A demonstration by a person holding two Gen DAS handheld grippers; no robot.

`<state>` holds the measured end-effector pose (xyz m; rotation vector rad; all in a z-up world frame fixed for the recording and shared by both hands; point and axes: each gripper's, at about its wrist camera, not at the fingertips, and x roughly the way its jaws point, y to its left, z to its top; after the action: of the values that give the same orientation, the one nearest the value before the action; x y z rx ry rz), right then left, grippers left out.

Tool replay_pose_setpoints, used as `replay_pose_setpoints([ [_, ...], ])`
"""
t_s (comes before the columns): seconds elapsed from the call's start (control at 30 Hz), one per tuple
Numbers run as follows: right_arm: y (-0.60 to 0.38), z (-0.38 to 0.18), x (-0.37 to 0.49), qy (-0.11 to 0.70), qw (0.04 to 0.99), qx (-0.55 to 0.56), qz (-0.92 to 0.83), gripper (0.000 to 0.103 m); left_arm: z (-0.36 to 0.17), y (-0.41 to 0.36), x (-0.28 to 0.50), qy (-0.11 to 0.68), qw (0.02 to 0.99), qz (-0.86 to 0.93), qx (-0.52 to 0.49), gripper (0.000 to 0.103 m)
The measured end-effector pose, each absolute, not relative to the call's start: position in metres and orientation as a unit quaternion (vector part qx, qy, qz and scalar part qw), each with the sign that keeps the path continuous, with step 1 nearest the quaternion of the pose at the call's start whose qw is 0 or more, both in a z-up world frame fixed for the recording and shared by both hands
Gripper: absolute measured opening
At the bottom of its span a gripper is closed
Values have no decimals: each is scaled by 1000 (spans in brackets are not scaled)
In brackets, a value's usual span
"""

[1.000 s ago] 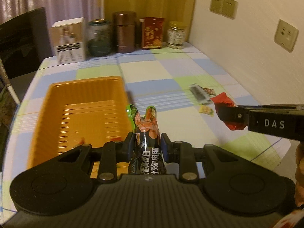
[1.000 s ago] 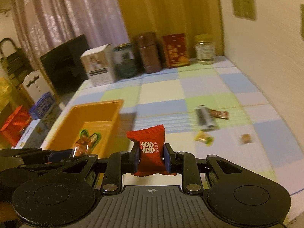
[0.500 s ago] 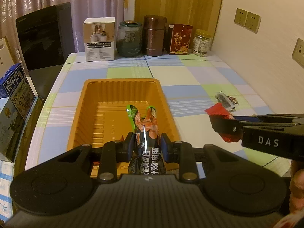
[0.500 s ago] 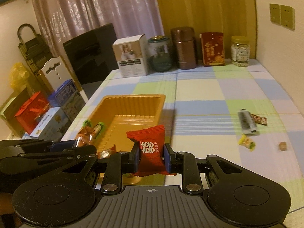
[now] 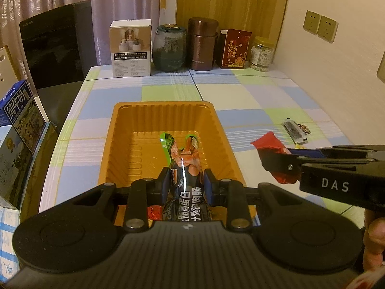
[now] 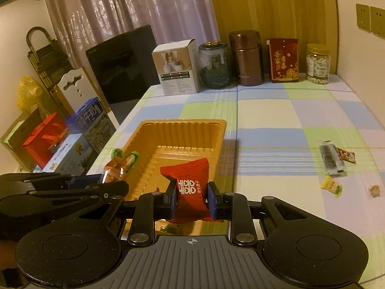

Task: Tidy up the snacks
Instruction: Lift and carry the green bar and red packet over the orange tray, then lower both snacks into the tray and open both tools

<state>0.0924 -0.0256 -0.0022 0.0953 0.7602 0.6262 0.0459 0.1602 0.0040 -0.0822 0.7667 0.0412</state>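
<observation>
An orange plastic tray lies on the checked tablecloth. My left gripper is shut on a sausage snack packet with green ends, held above the tray's near end; the packet also shows in the right wrist view. My right gripper is shut on a red candy packet held over the tray's near right edge; the packet also shows in the left wrist view. A red wrapper lies in the tray's near end, partly hidden.
Loose snacks lie right of the tray: a dark bar, a small red packet, a yellow candy, a brown piece. A box, jars and canisters line the far edge. Milk cartons stand off the left edge.
Both grippers have moved left and back with their packets, from beside the tray's right edge to over its near end. Neither grip has changed.
</observation>
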Motion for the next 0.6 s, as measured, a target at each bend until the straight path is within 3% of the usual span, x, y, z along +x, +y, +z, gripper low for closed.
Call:
replay_pose_setpoints([
  [0.6, 14, -24, 139, 388, 867, 50, 309, 26, -23, 194, 92, 401, 915, 19, -33, 26],
])
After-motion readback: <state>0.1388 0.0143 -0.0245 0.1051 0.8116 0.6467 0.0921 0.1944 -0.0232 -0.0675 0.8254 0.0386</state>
